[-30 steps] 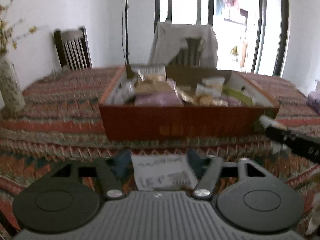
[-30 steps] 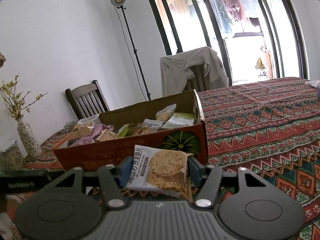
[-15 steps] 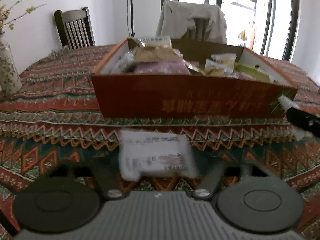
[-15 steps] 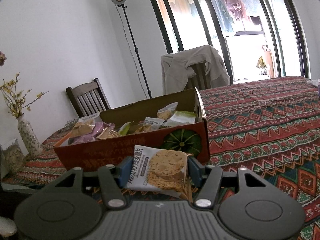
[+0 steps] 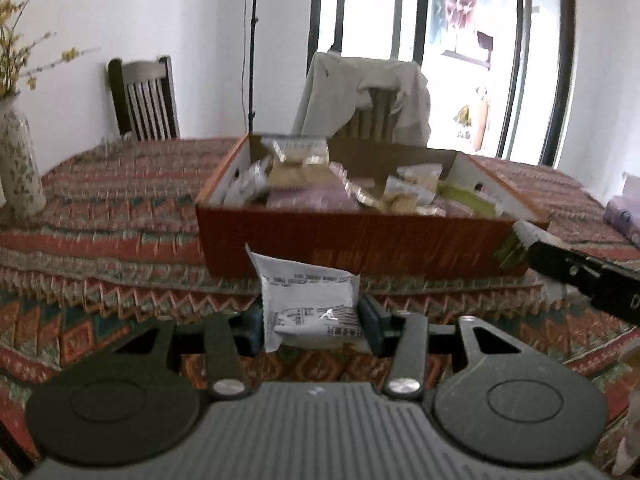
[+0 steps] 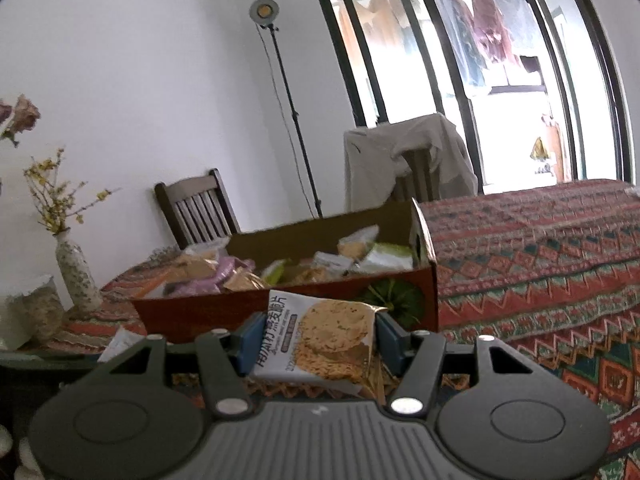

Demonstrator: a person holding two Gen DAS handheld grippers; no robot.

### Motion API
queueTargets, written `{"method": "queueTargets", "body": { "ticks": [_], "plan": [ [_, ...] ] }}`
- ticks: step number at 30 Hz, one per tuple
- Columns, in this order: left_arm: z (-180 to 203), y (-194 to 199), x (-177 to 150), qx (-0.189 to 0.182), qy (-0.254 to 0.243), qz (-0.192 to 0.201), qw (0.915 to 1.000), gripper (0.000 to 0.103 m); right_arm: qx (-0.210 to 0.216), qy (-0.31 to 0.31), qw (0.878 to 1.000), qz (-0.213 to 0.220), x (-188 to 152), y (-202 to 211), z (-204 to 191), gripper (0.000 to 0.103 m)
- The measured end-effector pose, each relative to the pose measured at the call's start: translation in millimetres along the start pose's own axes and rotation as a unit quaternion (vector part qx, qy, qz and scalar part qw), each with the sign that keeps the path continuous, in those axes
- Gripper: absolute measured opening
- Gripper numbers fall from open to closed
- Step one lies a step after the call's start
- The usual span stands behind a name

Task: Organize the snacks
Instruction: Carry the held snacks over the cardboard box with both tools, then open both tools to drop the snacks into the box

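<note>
Right wrist view, cookie packet point(image 6: 320, 340) with unclear Chinese print, pumpkin-printed box point(image 6: 394, 300)

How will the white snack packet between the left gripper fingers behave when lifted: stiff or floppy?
The packet probably flexes: its free top corner sticks up, unsupported. It looks thin, so likely light. The left gripper's jaws are closing on it; its contents may crack.

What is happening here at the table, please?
A person is sorting snacks with a hand-held tool in each hand. The left tool is closing its jaws on a white packet, printed back side up. The right tool holds a biscuit packet between its pads. Both packets are just in front of the cardboard box, which already contains many snacks, on the patterned tablecloth.
</note>
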State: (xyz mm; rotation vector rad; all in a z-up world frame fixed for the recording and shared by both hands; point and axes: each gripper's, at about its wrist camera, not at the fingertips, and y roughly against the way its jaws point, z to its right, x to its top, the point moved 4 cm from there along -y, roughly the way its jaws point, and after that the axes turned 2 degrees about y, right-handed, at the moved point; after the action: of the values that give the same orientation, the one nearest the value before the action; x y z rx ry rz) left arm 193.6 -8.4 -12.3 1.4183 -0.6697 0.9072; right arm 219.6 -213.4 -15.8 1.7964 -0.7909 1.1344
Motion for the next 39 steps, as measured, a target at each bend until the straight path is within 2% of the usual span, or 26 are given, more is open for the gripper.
{"method": "queueTargets", "body": {
  "ticks": [9,18,24,29,30,31,32,33,34,35,36,37,39],
  "plan": [
    [12,4,45,-0.014,-0.002,0.043,0.999,0.048,0.004,0.021,0.999,0.033,44,-5,-11,0.059],
    [28,-26,92,-0.027,0.011,0.073,0.9969,0.048,-0.015,0.019,0.998,0.052,89,-48,-4,0.059],
    [30,-56,111,-0.017,0.024,0.1,0.9945,0.048,-0.025,-0.006,0.998,0.061,93,-86,11,0.059],
    [24,-69,109,-0.011,0.024,0.109,0.9937,0.049,-0.017,0.005,0.999,0.042,82,-100,16,0.059],
    [22,-69,108,-0.012,0.026,0.11,0.9935,0.05,-0.016,0.007,0.999,0.039,81,-102,15,0.059],
    [20,-68,108,-0.01,0.028,0.112,0.9933,0.05,-0.014,0.01,0.999,0.037,80,-103,14,0.065],
    [18,-67,107,-0.007,0.031,0.115,0.9929,0.054,-0.015,0.013,0.999,0.035,78,-103,13,0.069],
    [16,-64,107,-0.006,0.034,0.119,0.9923,0.067,-0.019,0.018,0.999,0.034,76,-103,13,0.076],
    [15,-61,109,-0.002,0.038,0.125,0.9915,0.089,-0.022,0.02,0.999,0.034,76,-102,13,0.083],
    [13,-56,109,0.003,0.044,0.134,0.99,0.103,-0.024,0.018,0.999,0.035,76,-101,14,0.087],
    [13,-50,109,0.005,0.047,0.145,0.9883,0.103,-0.024,0.014,0.999,0.037,76,-99,16,0.097],
    [13,-44,110,0.005,0.045,0.15,0.9877,0.103,-0.024,0.009,0.999,0.038,77,-96,17,0.103],
    [13,-30,112,0.0,0.038,0.147,0.9885,0.103,-0.027,0.006,0.999,0.033,80,-87,18,0.103]
  ]
}}
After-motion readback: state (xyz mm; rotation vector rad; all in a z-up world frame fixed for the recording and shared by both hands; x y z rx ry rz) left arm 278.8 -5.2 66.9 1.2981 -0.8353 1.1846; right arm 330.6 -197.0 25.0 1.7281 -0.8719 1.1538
